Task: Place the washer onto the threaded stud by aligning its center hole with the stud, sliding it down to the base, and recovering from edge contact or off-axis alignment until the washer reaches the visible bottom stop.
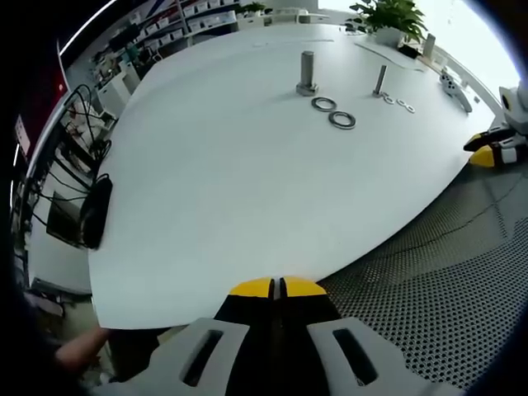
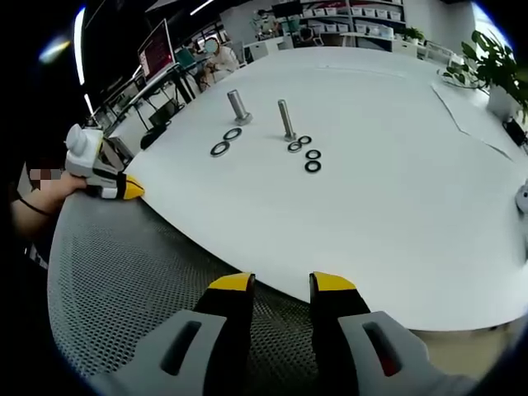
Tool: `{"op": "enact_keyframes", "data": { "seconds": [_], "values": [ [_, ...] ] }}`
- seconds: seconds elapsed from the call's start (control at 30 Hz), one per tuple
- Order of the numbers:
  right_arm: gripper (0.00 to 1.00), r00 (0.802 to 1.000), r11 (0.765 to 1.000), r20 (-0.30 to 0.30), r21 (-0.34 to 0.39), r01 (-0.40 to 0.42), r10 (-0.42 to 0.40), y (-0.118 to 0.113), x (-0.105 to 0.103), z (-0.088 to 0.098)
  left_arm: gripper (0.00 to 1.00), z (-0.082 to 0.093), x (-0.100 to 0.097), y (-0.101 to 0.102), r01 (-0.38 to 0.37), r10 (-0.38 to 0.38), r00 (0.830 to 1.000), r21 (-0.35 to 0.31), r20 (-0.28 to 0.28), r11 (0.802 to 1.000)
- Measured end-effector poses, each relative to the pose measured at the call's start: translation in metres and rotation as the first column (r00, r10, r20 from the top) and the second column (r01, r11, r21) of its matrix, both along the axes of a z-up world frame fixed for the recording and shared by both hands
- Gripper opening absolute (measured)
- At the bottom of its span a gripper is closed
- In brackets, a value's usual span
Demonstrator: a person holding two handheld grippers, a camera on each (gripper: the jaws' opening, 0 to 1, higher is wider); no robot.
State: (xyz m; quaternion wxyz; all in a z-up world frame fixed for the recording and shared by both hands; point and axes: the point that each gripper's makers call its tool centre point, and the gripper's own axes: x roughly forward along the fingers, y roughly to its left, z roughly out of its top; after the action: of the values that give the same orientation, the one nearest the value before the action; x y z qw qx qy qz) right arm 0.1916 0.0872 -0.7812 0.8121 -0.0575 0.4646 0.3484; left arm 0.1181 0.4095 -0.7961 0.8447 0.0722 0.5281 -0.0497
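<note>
right gripper view: 3 washers (image 2: 307, 153) beside thin stud (image 2: 285, 120), staged for pickup, right gripper (image 2: 283, 285) parted and empty short of it, left gripper (image 1: 279, 288) pinched shut, empty.

My left gripper (image 1: 278, 287) has black jaws capped in yellow, set on pale grey housings with slotted openings. My right gripper (image 2: 283, 283) is built the same; a red patch inside its right slot may be a label. A dark band circles my wrist.
</note>
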Motion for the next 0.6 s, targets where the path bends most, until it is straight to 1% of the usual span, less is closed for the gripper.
{"op": "enact_keyframes", "data": {
  "seconds": [0.2, 0.27, 0.6],
  "values": [
    [0.29, 1.000, 1.000, 0.007, 0.007, 0.012, -0.012, -0.0007, 0.0014, 0.0008, 0.01, 0.0000, 0.0000, -0.0002, 0.004, -0.004, 1.000, 0.001, 0.001, 1.000],
    [0.29, 1.000, 1.000, 0.014, 0.015, 0.023, -0.023, -0.0009, 0.0022, 0.0017, 0.00, 0.0005, 0.0001, -0.0039, 0.030, -0.029, 1.000, -0.010, 0.005, 1.000],
    [0.29, 0.999, 0.998, 0.022, 0.036, 0.046, -0.047, -0.0008, 0.0050, 0.0035, 0.00, 0.0002, 0.0005, -0.0033, 0.028, -0.028, 1.000, -0.007, -0.003, 1.000]
  ]
}}
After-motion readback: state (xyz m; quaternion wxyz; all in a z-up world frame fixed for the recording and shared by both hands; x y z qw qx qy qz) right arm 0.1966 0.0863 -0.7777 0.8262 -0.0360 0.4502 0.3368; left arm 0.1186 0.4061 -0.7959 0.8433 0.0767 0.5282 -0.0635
